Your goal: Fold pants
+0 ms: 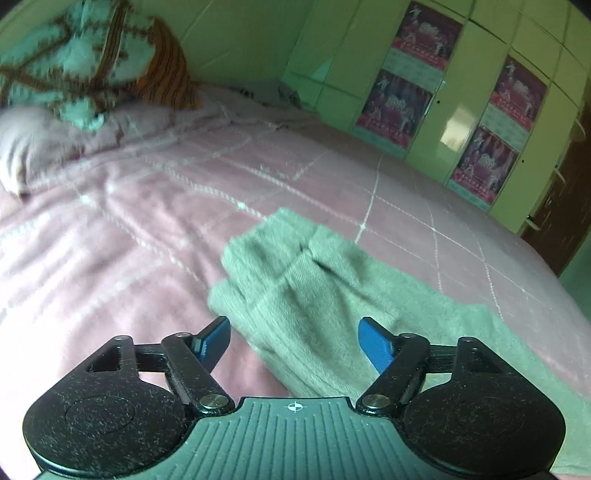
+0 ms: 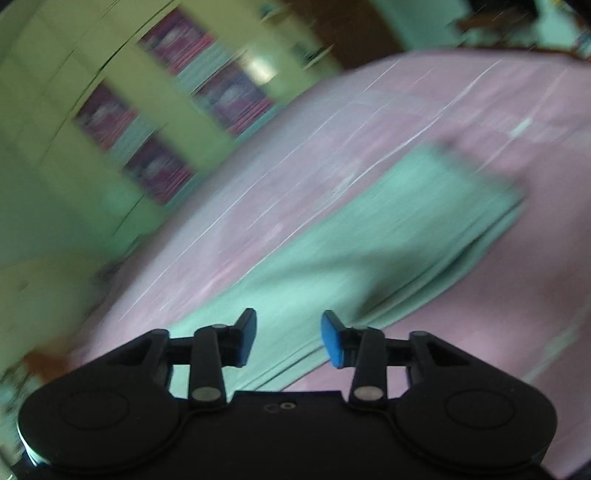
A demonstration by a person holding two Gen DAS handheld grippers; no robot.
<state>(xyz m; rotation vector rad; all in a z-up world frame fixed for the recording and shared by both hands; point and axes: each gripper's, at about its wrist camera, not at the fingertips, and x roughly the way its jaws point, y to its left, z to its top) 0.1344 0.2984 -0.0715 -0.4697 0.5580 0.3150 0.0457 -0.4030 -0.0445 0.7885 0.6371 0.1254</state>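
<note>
No legible text, brand or number was found in either view. The posters (image 1: 426,31) on the wardrobe doors (image 1: 465,122) carried bands of print, apparently lettering, but it was too small and soft to read from the left wrist camera. In the right wrist camera the same posters (image 2: 173,40) were smeared by motion blur. A small crosshair mark (image 1: 294,407) stood on the left gripper's body; it bore no characters.

A: Rt wrist view's motion-smeared; pale green knit pants (image 2: 369,240) show no seams, their far end is soft.

B: Left view: pants (image 1: 332,295) cut off at btm-right; patterned teal-and-brown cushion (image 1: 74,62) blurred.
</note>
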